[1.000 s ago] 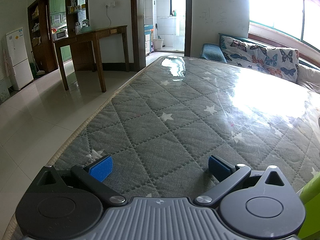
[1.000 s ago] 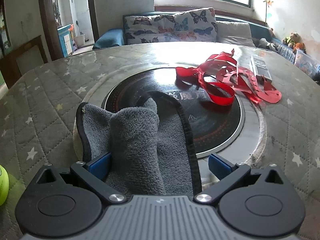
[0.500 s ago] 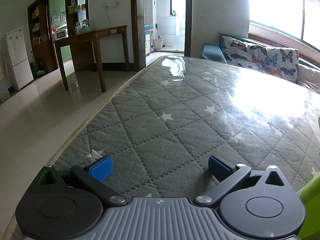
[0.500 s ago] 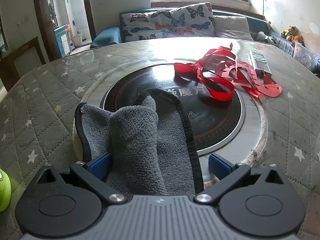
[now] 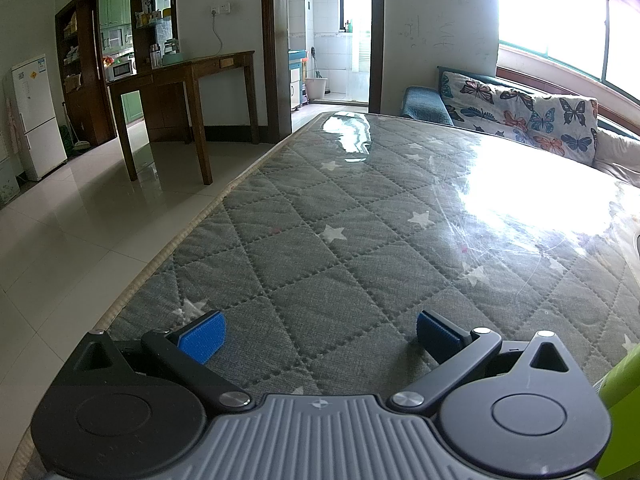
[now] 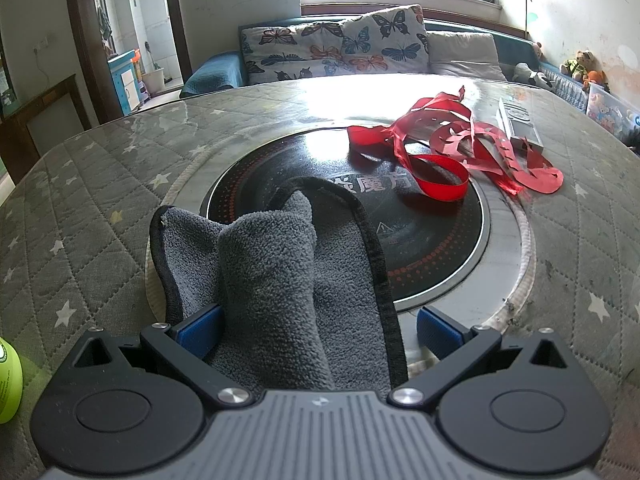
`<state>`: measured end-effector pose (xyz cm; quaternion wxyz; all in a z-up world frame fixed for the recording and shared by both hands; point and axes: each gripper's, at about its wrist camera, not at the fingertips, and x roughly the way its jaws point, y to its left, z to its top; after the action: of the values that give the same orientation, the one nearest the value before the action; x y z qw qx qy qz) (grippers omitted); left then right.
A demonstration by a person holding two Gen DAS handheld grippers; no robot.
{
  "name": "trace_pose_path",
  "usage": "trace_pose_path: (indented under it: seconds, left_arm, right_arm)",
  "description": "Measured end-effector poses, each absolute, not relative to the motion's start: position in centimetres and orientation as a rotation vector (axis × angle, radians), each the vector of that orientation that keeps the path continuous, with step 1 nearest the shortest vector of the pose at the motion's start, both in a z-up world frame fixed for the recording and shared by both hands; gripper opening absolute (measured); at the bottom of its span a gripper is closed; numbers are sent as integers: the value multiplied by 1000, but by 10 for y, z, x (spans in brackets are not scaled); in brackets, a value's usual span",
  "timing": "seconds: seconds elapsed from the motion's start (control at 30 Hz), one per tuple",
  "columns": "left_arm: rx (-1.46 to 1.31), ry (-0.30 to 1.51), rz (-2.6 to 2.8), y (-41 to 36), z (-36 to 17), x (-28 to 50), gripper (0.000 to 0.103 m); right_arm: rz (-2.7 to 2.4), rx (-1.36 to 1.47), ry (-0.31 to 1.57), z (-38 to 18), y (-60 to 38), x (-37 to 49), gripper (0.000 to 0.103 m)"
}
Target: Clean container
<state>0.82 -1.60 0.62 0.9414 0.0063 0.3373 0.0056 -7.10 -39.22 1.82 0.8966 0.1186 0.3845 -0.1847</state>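
The left gripper (image 5: 318,336) is seen low over a round table (image 5: 360,248) that is covered with a grey quilted cloth with white stars under a clear sheet. Its jaws are spread wide, and nothing is held between the blue pads (image 5: 202,338). Only bare cloth is seen between them. At the right edge of the left wrist view, a piece of a lime-green container (image 5: 618,408) is seen just beside the gripper; its shape cannot be told from there.

The right gripper (image 6: 318,332) is also wide open. A grey microfibre towel (image 6: 280,280) with a dark hem is lying between its fingers, bunched up in a ridge. The left pad (image 6: 200,330) is touching the towel or is very near to it, while the right pad (image 6: 438,334) is clearly apart from it, so the towel is not clamped. The far part of the towel is resting on a black round induction cooktop (image 6: 420,232) that is set into the middle of the table. A tangle of red paper ribbon (image 6: 452,152) is lying on the far right rim of the cooktop, and a grey remote control (image 6: 520,124) is placed just behind it. The same lime-green container is seen at the lower left edge of the right wrist view (image 6: 8,380), standing on the cloth well to the left of the towel.
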Motion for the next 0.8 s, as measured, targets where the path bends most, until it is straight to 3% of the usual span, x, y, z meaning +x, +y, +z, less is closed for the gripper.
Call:
trace_pose_path:
  seconds: [0.8]
  left_arm:
    - [13, 688, 12, -16, 6, 8, 103]
  right_arm:
    - [-384, 250, 802, 19, -393, -70, 103]
